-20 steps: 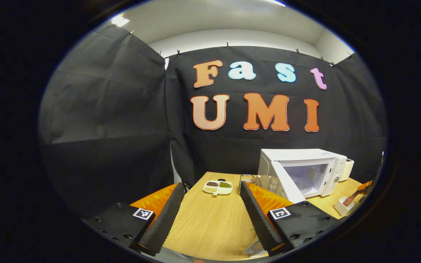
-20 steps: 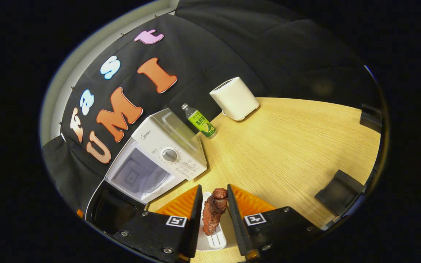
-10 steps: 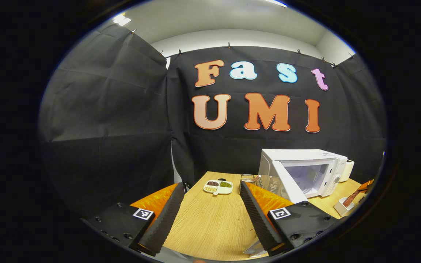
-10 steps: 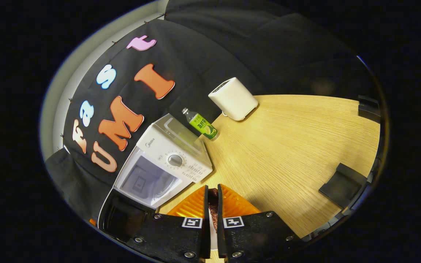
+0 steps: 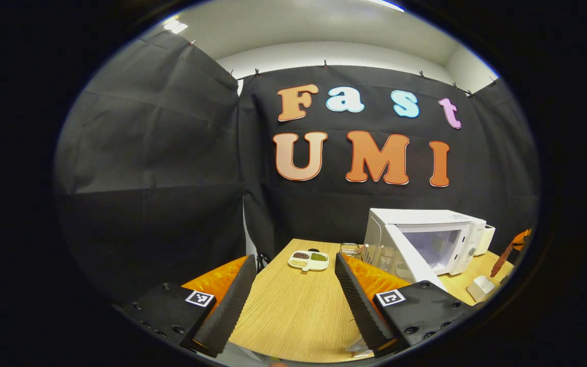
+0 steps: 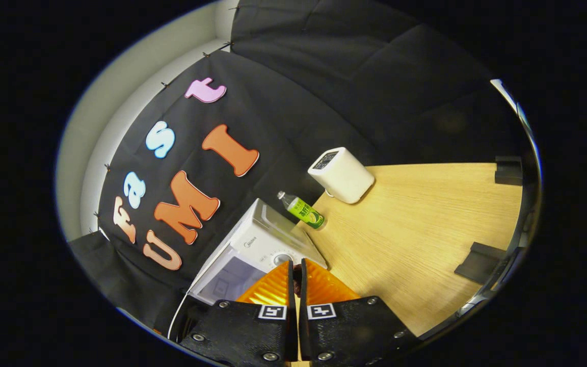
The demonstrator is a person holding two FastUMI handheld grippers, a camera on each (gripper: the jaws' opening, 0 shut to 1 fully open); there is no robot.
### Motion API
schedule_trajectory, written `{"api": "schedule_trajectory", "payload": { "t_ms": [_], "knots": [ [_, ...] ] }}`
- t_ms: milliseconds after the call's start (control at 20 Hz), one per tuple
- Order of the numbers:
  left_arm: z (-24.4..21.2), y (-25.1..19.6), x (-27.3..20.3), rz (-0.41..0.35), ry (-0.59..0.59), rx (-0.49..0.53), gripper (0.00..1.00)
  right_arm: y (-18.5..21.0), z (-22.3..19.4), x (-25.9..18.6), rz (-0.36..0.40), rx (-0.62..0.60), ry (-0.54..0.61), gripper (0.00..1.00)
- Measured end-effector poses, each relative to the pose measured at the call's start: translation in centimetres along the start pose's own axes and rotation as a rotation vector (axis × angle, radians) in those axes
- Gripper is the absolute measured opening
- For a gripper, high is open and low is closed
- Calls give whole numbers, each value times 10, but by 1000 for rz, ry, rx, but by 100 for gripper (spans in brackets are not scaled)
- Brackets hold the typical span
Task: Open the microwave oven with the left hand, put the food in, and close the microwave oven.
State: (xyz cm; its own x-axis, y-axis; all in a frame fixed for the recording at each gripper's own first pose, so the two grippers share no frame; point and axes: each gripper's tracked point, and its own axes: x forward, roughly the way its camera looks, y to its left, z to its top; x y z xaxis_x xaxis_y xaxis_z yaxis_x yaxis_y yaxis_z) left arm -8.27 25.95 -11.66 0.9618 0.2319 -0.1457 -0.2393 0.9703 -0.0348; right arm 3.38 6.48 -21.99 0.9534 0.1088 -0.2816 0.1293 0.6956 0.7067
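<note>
The white microwave (image 5: pixel 428 237) stands on the wooden table (image 5: pixel 293 311) at the right, its door (image 5: pixel 400 257) swung open toward me. My left gripper (image 5: pixel 294 262) hovers open over the table with nothing between its fingers, well left of the oven. At the far right edge, the right gripper (image 5: pixel 522 238) holds a brown strip of meat (image 5: pixel 501 260) above a small white dish (image 5: pixel 478 288). In the right gripper view my right gripper (image 6: pixel 296 265) is shut on that meat (image 6: pixel 297 283), mostly hidden between the fingers, with the open microwave (image 6: pixel 252 252) just ahead and below.
A divided dish of beans (image 5: pixel 309 260) and a small metal rack (image 5: pixel 347 248) sit at the table's far end. Behind the microwave stand a green bottle (image 6: pixel 303 211) and a white boxy appliance (image 6: pixel 342 173). Two black blocks (image 6: pixel 479 260) rest near the right edge.
My right gripper closed on the meat strip and lifted it off the white dish, rising above the table. The left gripper has barely shifted.
</note>
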Motion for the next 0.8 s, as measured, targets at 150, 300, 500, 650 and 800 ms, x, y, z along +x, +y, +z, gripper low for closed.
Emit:
{"api": "schedule_trajectory", "payload": {
  "t_ms": [150, 300, 500, 650, 800],
  "knots": [
    [-6, 4, 1, -1, 8, -10, 99, 18, -18, 2, 25, 12, 43, 1],
    [-10, 11, 5, 8, 17, -21, 99, 47, -26, 5, 74, 36, 51, 0],
    [-12, 15, 7, 5, 18, -31, 99, 101, -45, 12, 158, 60, 71, 0],
    [-15, 18, 11, 3, 20, -37, 99, 141, -70, 23, 215, 89, 99, 0],
    [-17, 20, 15, 1, 25, -40, 100, 171, -100, 45, 243, 152, 124, 1]
  ]
}}
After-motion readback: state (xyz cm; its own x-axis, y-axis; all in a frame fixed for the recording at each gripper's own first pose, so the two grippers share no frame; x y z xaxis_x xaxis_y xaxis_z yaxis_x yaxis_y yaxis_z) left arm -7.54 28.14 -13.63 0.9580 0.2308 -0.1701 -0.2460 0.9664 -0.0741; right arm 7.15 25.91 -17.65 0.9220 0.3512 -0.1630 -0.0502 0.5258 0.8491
